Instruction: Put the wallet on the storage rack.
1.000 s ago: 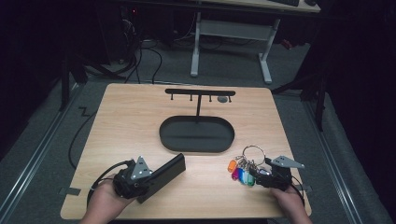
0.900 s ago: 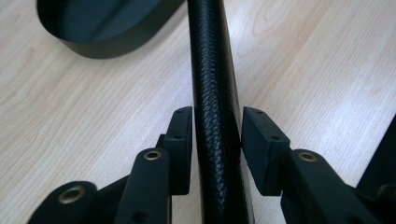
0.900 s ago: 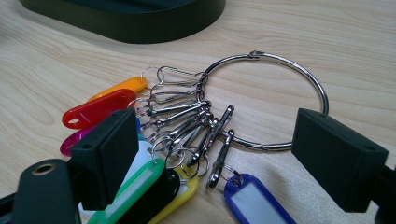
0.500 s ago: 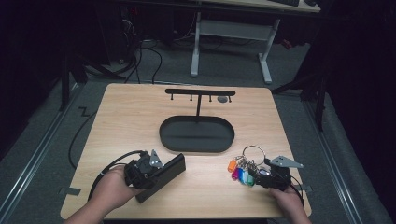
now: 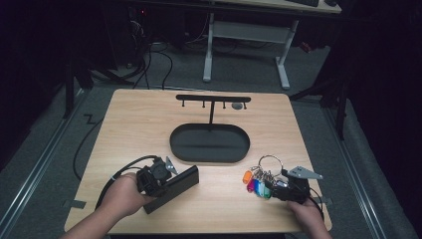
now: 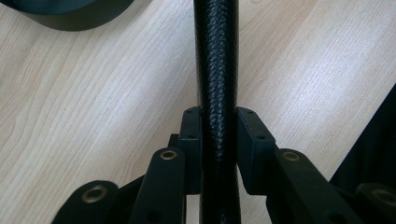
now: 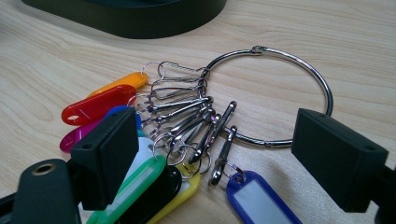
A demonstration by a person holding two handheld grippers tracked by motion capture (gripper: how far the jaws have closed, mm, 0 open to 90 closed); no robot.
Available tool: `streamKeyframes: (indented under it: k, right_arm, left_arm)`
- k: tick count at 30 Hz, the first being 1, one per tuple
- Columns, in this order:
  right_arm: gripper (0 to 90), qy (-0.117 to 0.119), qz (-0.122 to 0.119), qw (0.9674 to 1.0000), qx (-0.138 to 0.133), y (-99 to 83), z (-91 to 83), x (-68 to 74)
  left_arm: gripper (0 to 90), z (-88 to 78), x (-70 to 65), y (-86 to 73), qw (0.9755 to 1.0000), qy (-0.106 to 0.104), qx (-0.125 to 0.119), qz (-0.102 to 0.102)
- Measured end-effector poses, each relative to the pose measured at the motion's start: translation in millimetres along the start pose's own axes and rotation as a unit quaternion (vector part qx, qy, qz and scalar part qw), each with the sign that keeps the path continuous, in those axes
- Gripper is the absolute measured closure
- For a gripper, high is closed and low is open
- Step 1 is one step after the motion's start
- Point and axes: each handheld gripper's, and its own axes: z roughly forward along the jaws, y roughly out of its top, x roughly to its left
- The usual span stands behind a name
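A light wooden worktop (image 5: 149, 129) is observed, carrying a black stand with an oval tray base (image 5: 209, 144) at its centre and a hook bar (image 5: 213, 98) raised on a post behind it.

The left gripper (image 5: 158, 175) is held in the left hand (image 5: 123, 195) at the near left of the worktop. Its jaws are seen closed on a flat black textured case (image 5: 173, 188), which lies on the worktop and extends toward the tray; in the left gripper view the case (image 6: 217, 70) is clamped edge-on between both pads.

The right gripper (image 5: 278, 186) is held at the near right with its jaws spread apart, nothing gripped. A metal key ring (image 7: 273, 93) with clips and coloured tags (image 7: 100, 105) lies on the worktop between the jaws, just in front of the tray.
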Motion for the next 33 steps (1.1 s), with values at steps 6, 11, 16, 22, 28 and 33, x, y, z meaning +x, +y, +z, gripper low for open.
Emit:
streamKeyframes:
  k: [6, 11, 16, 22, 28, 33]
  right_arm:
    - [14.8, 0.0, 0.0, 1.0, 0.001, 0.0, 0.1, -0.4]
    - [14.8, 0.001, 0.0, 1.0, 0.001, -0.1, -0.1, -0.4]
    - [14.9, 0.0, 0.003, 1.0, 0.002, -0.2, -0.2, -1.0]
    - [14.8, -0.001, 0.002, 1.0, 0.004, 0.0, 0.0, -0.5]
    - [14.8, -0.001, 0.003, 1.0, 0.003, -0.1, 0.0, -0.5]
    - [14.8, 0.0, 0.004, 1.0, 0.001, -0.3, -0.3, -0.6]
  left_arm:
    - [75.5, -1.6, 3.8, -0.1, 0.9999, 0.006, -0.004, 0.012]
    - [75.7, -10.4, 12.2, 0.4, 0.9989, -0.002, -0.044, 0.016]
    - [75.5, -18.6, 12.4, 4.2, 0.9964, -0.009, -0.075, 0.038]
    - [75.4, -22.5, 6.2, 19.4, 0.9882, 0.002, -0.126, 0.087]
    - [75.7, -16.9, 2.4, 41.3, 0.9852, 0.036, -0.118, 0.119]
    - [75.7, -16.0, 6.7, 70.6, 0.9768, 0.058, -0.119, 0.168]
